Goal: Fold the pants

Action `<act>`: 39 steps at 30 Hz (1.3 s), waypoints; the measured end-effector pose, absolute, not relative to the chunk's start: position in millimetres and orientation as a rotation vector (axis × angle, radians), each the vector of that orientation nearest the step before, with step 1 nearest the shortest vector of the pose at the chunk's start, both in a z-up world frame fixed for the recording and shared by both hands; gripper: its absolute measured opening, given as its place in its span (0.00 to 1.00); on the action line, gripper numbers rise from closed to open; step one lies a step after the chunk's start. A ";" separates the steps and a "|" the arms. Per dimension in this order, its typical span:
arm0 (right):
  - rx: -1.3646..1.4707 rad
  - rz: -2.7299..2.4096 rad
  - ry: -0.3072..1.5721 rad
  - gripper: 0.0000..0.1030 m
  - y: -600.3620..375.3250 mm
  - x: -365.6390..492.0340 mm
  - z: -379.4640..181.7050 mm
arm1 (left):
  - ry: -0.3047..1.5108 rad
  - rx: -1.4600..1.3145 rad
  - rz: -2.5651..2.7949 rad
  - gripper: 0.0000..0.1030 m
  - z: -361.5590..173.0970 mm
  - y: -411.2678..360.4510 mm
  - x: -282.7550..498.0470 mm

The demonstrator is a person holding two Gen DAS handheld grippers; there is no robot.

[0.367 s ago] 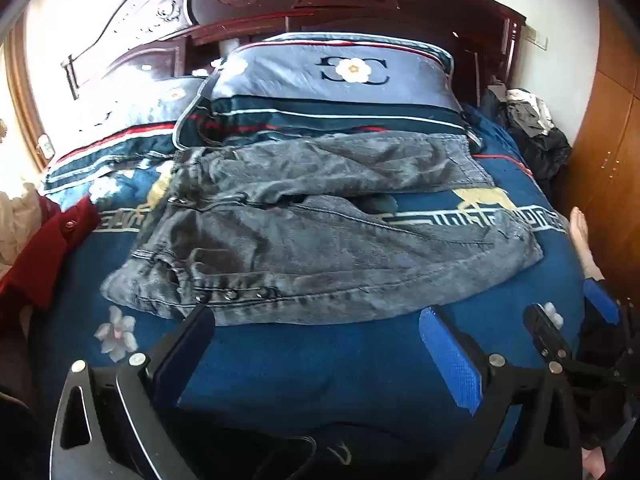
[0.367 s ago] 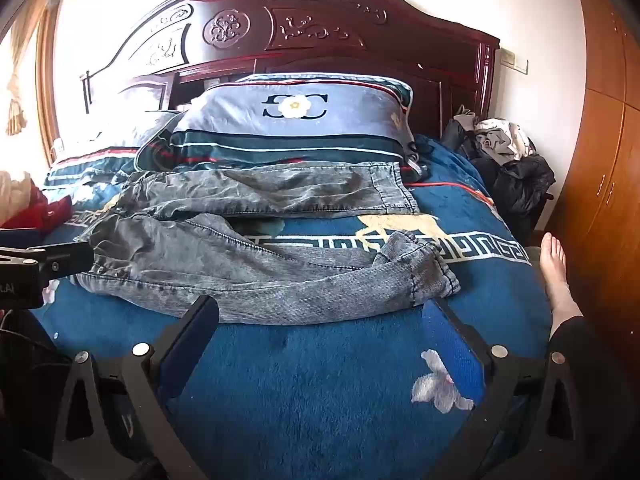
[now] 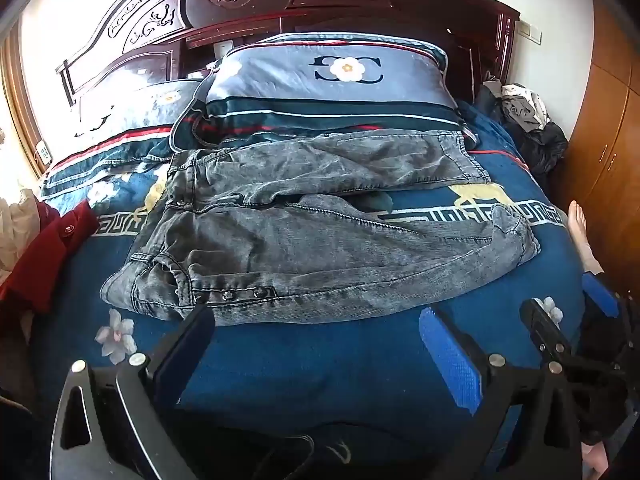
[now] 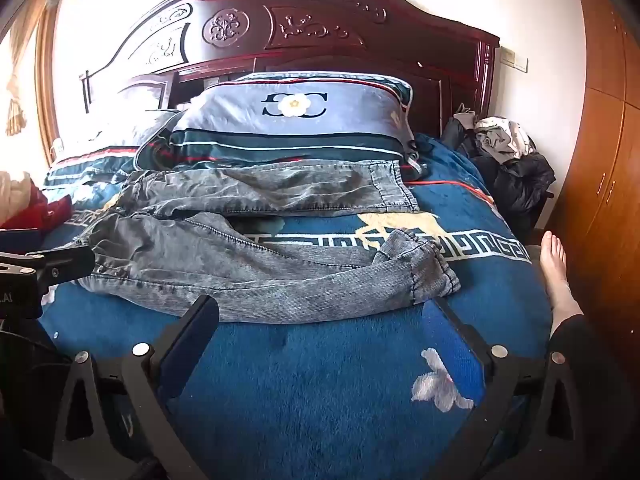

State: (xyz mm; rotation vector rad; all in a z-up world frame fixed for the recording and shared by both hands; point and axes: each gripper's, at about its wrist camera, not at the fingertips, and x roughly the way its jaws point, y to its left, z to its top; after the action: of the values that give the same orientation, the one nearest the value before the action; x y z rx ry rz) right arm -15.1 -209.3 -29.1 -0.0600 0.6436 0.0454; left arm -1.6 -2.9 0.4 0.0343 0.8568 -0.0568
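Observation:
Grey washed jeans [image 3: 320,240] lie spread across the blue bed cover, waistband at the left, both legs pointing right; the near leg's cuff is bunched. They show in the right wrist view too [image 4: 272,264]. My left gripper [image 3: 316,340] is open and empty, just short of the near edge by the button fly. My right gripper [image 4: 328,328] is open and empty, at the near leg's lower edge, its right finger close to the cuff [image 4: 432,268]. The right gripper's tip also shows at the right of the left wrist view [image 3: 560,320].
Patterned pillows [image 3: 336,88] lean on a carved dark headboard [image 4: 280,28] behind the jeans. A red garment [image 3: 44,252] lies at the left, dark clothes [image 4: 516,168] are piled at the right. A wooden wardrobe [image 4: 600,160] and a bare foot [image 4: 556,272] are at the right.
Both grippers have moved slightly forward toward the jeans' near edge. The jeans have not moved.

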 end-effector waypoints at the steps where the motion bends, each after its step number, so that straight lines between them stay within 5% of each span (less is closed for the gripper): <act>1: -0.060 0.046 0.644 0.99 -209.5 -14.9 -29.1 | 0.858 0.033 -0.056 1.00 0.4 -2.1 -1.5; 39: -0.034 0.044 0.669 0.99 -213.1 -12.9 -31.8 | 0.862 0.023 -0.033 1.00 -2.6 2.3 0.3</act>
State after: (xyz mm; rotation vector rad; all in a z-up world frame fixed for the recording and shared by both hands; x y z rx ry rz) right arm -12.9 -213.1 -31.8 -0.0338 0.6692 0.0437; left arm 0.3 2.3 -2.6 0.0234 0.8621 -0.0333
